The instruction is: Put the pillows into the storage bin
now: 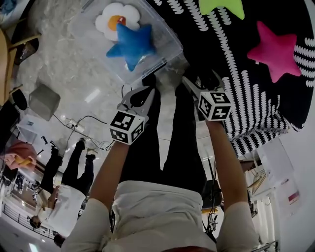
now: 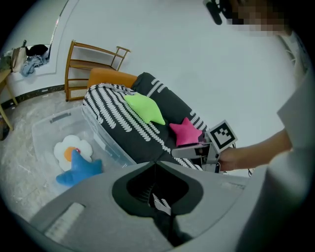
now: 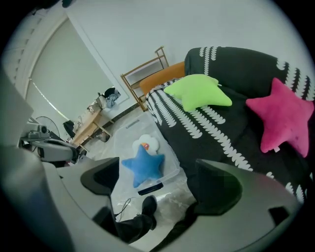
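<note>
- Grey left tongs (image 1: pixel 141 95) are pressed together, tips meeting, with nothing caught between them (their own view shows this plainly).
- The right tongs (image 1: pixel 193 84) stand wide apart and empty; between the two jaws only the floor (image 1: pixel 59 59) and the person's black shoe (image 3: pixel 146 205) show, far below.
- Both pairs hang in the air side by side in front of the person, well above everything else, each with its black-and-white marker cube (image 1: pixel 127 127) towards the wrist.
- Below and ahead of the left tongs sits the clear plastic storage bin (image 1: pixel 170 47) on the pale floor, just beside the front edge of the sofa (image 1: pixel 236 74).
- Inside the bin lies the blue star pillow (image 1: pixel 130 44), partly on top of the white flower pillow (image 1: pixel 115 17) (which has an orange centre).
- On the black sofa with its white leaf pattern rest two more: the green star pillow (image 1: pixel 221 6) farther along the seat and the pink star pillow (image 1: pixel 275 49) nearer the right tongs; the two lie apart.
- Beyond the sofa's far end, against the white wall, stands a wooden rack (image 2: pixel 93 59).
</note>
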